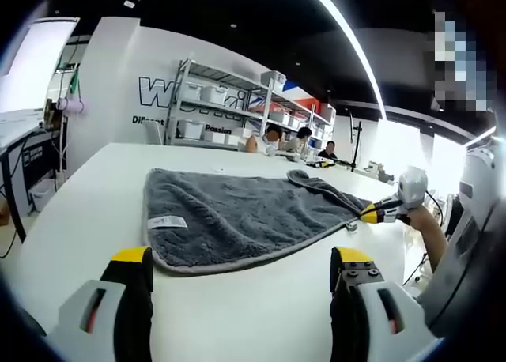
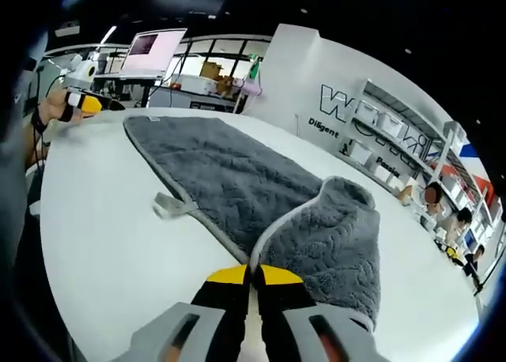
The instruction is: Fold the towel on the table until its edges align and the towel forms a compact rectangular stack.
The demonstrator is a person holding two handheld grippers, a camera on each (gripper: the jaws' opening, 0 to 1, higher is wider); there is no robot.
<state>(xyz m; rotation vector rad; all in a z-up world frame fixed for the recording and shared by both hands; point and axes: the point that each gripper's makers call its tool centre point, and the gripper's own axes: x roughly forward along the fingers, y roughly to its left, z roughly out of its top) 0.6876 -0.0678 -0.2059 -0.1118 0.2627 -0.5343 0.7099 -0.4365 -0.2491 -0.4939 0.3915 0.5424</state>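
Note:
A grey plush towel (image 1: 237, 212) lies flat on the white table (image 1: 95, 196), with a white label (image 1: 168, 222) at its near left corner. My left gripper (image 1: 241, 259) stands open just short of the towel's near edge, with nothing between its jaws. Coming in from the right, my right gripper (image 1: 378, 212) pinches the towel's right corner. In the right gripper view my right gripper (image 2: 253, 273) is shut on the towel's edge, and the corner part of the towel (image 2: 336, 235) is lifted and turned back over the rest. The left gripper (image 2: 85, 103) shows at the far end, held by a hand.
A shelf rack (image 1: 229, 101) with white bins stands against the back wall. People (image 1: 273, 137) sit behind the table's far edge. A monitor (image 2: 154, 50) and desks stand beyond the other end. Bare table (image 2: 103, 243) lies beside the towel.

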